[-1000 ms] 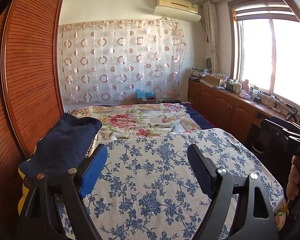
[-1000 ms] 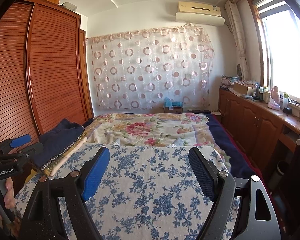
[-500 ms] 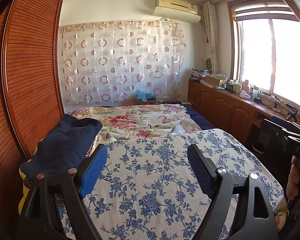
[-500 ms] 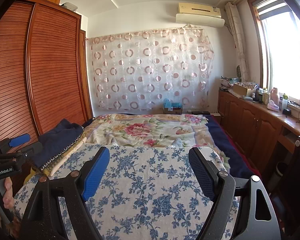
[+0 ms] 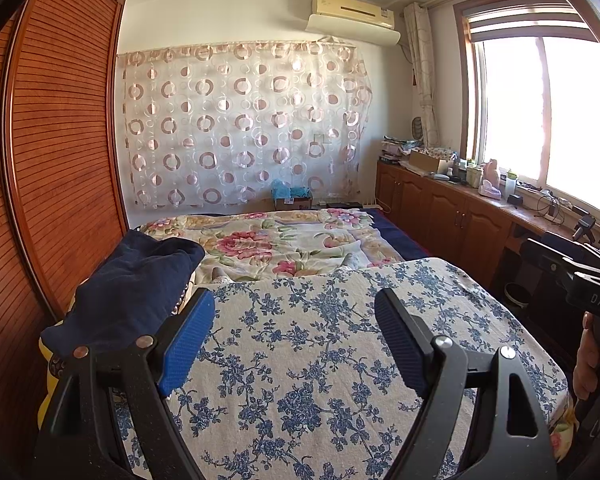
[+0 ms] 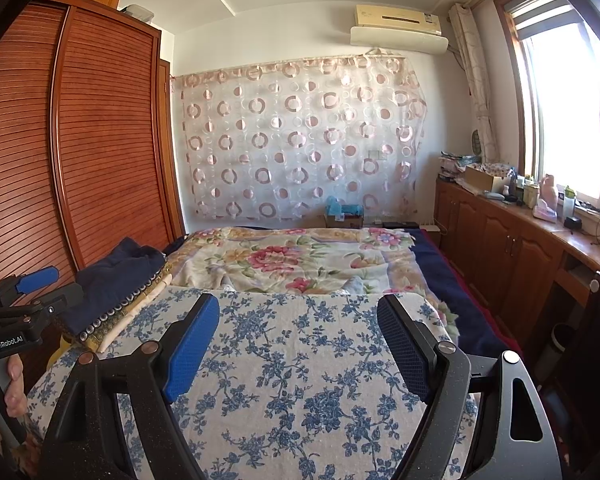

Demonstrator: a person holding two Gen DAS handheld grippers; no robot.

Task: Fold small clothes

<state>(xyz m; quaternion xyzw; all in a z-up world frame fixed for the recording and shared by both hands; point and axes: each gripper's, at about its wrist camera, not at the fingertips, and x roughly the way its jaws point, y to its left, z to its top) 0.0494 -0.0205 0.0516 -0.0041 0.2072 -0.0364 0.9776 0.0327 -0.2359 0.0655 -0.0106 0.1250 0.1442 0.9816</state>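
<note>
Centre: blue-flowered cover (image 5: 320, 344) on the bed lies bare, open passage.
Left edge: dark blue clothes pile (image 5: 128, 288) against the wardrobe (image 5: 60, 152).
Right: cabinets (image 6: 512, 248) beside the bed.

A home bedroom here: bed (image 5: 284, 248) centre frame, louvred wardrobe (image 5: 60, 140) left, air conditioner (image 5: 354, 14) top, sunlit window (image 5: 540, 120) right

Dark blue garment (image 5: 128, 292) hides the stack beneath — cabinet-top clutter (image 5: 480, 180) too small.
</note>
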